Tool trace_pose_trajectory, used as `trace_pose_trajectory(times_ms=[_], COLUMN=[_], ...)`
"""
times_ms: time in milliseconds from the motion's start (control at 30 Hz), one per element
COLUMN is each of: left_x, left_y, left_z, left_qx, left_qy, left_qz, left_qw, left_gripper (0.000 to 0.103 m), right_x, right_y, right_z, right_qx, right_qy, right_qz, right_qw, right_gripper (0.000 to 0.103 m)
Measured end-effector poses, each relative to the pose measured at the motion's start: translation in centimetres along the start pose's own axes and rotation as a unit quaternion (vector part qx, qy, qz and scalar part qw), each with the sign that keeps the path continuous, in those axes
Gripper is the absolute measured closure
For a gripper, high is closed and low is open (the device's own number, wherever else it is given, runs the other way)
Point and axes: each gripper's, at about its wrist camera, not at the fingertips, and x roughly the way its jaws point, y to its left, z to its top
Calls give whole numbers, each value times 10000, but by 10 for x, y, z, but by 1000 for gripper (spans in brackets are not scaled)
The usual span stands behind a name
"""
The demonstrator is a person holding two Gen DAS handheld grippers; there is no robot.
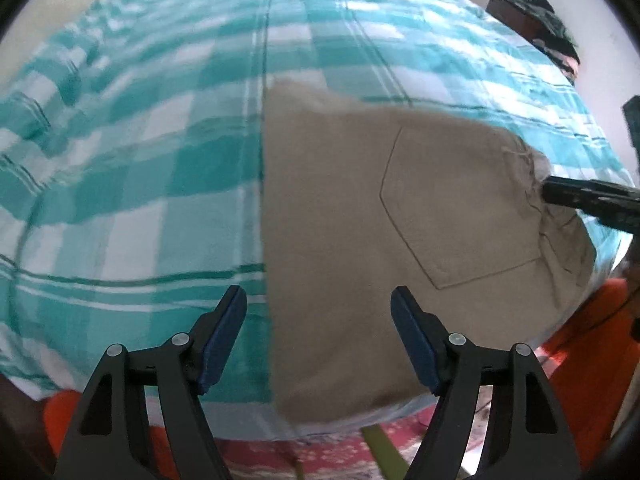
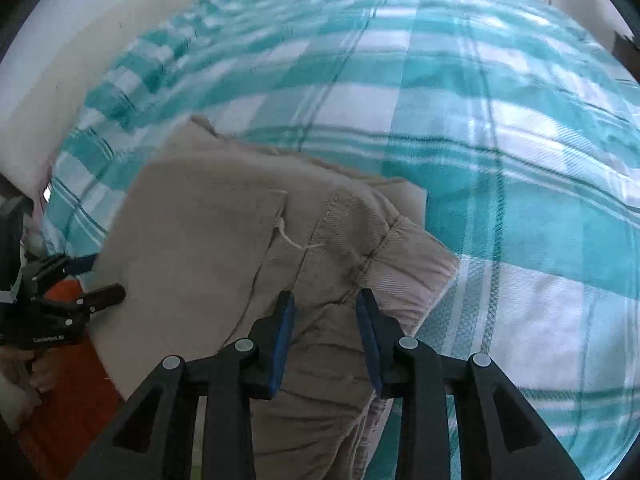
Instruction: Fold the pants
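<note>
The bed (image 1: 140,140), covered in a teal-and-white checked sheet (image 2: 500,160), fills most of both views. On it lie the beige pants (image 1: 340,208), folded into a broad block near the bed's near edge. In the left wrist view they spread from the centre out toward 3 o'clock, with a straight edge running up the middle of the frame and a stitched back pocket (image 1: 452,208) facing up at about 3 o'clock. In the right wrist view the pants occupy the centre and the 7 to 8 o'clock area, with a thick seamed part bunched at the middle.

Below the bed edge, orange cloth (image 1: 592,360) shows at 4 o'clock in the left wrist view, and a pink patterned surface (image 1: 332,456) at 6 o'clock.

The left gripper (image 1: 319,336) hovers over the near edge of the pants, its jaws wide apart and holding nothing; the same gripper appears at 8 o'clock in the right wrist view (image 2: 102,280), just beside the pants' edge. The right gripper (image 2: 326,316) has its jaws partly closed around bunched fabric at the seam; whether they actually pinch it I cannot tell. In the left wrist view its tip (image 1: 554,192) meets the gathered pants at 3 o'clock.
</note>
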Motion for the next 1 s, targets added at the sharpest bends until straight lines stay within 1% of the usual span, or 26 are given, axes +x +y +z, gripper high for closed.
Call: trace_pose_trajectory(times_ms=[67, 167, 200, 233, 267, 300, 367, 400, 433, 500, 700, 800, 867, 900, 933, 967, 1000], left_x=[-9, -4, 1, 10, 16, 19, 16, 14, 13, 12, 14, 14, 12, 11, 11, 12, 16], left_y=[2, 6, 3, -2, -5, -6, -8, -9, -9, -9, -10, -9, -3, 4, 15, 26, 42], left_z=[-3, -7, -8, -10, -12, -14, -13, -12, -11, -10, -11, -10, -7, -5, -2, 0, 3], left_qx=[-17, -108, -60, 28, 80, 92, 114, 143, 168, 150, 160, 167, 109, -5, -210, -424, -745], left_qy=[-104, -82, -18, 95, 169, 179, 106, 89, 66, 54, 77, 103, 120, 113, 113, 126, 195], left_qz=[67, 78, 135, 252, 307, 310, 382, 394, 414, 433, 431, 406, 297, 190, 5, -195, -458], left_qw=[9999, 9999, 9999, 9996, 9994, 9993, 9992, 9991, 9990, 9989, 9989, 9990, 9994, 9998, 9997, 9988, 9960], left_gripper=[23, 23, 23, 23, 23, 23, 23, 23, 23, 23, 23, 23, 23, 21, 17, 14, 13], right_x=[-23, -60, -65, -64, -55, -40, -28, -30, -33, -35, -34, -36, -43, -47, -50, -53, -56], right_y=[5, 24, 28, 30, 32, 31, 30, 30, 31, 30, 30, 26, 19, 12, 5, -5, -18], right_z=[-5, -27, -38, -49, -58, -69, -80, -81, -80, -74, -74, -74, -72, -70, -69, -68, -67], right_qx=[75, -155, -166, -147, -126, -114, -82, -34, 9, 68, -5, 161, 405, 576, 763, 972, 1247], right_qy=[-184, -554, -638, -641, -540, -338, -335, -460, -493, -459, -398, -419, -447, -491, -536, -591, -661], right_qz=[98, 109, 134, 140, 105, -9, -104, -108, -94, 14, 51, 228, 460, 687, 876, 998, 1071], right_qw=[9998, 9983, 9977, 9977, 9984, 9994, 9994, 9989, 9987, 9989, 9992, 9987, 9971, 9948, 9918, 9885, 9842], right_gripper=[70, 69, 63, 58, 54, 54, 54, 53, 52, 48, 45, 42, 40, 35, 32, 29, 26])
